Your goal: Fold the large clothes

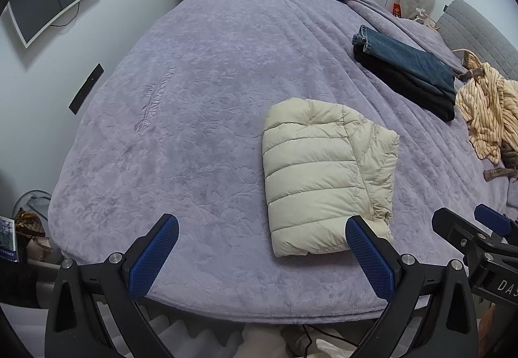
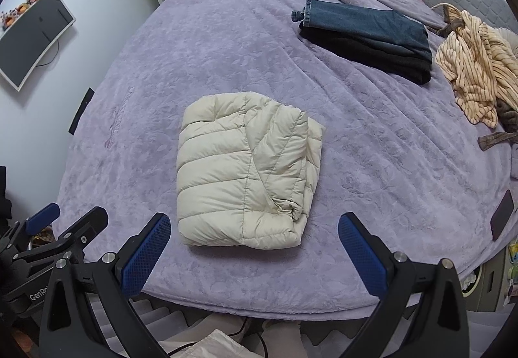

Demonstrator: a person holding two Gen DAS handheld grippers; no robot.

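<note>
While both jaws gape empty, the bedspread (image 1: 194,99) reads "LINCOONE" beside the folded jacket (image 1: 323,176).

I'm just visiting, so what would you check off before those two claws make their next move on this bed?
1. Cream puffer jacket folded into a compact bundle: ok.
2. Left claw open and empty: ok.
3. Right claw open and empty: ok.
4. Folded jeans stack lies apart from the jacket: ok.
5. Striped garment folded: not ok, it lies crumpled.
6. Dark phone safe near the bed's edge: cannot tell.
</note>
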